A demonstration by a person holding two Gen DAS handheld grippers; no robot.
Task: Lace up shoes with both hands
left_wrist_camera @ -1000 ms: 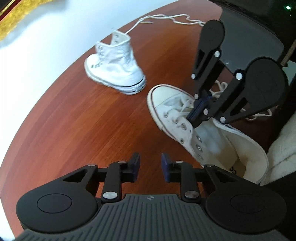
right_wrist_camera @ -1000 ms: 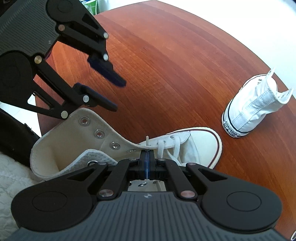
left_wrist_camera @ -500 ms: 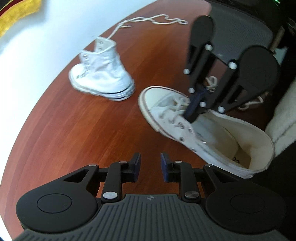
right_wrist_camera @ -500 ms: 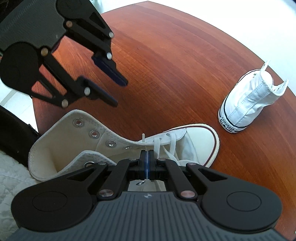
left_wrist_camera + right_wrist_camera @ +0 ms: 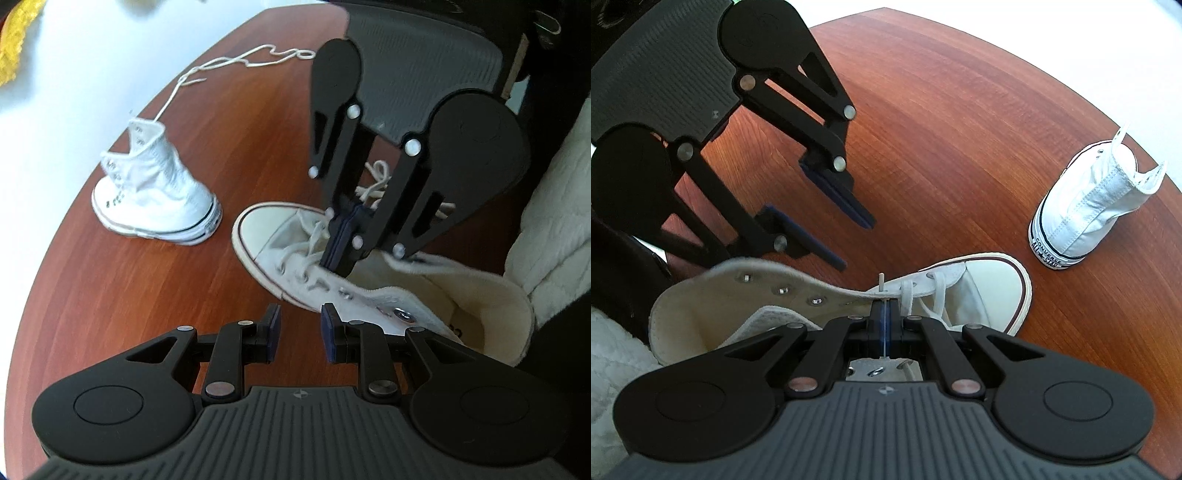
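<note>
White lace tip (image 5: 882,282) in right gripper (image 5: 884,321)

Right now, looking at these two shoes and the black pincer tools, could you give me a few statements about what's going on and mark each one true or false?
1. The right gripper is shut on the lace tip of the cream shoe. True.
2. The left gripper is also clamping a lace. False: its jaws stand apart with nothing between them.
3. The white shoe stands upright on the wooden table, apart from the cream one. True.
4. The cream shoe is laced all the way to the top. False: several upper eyelets are bare.
5. The white shoe's lace is tied in a bow. False: it trails loose across the table.
</note>
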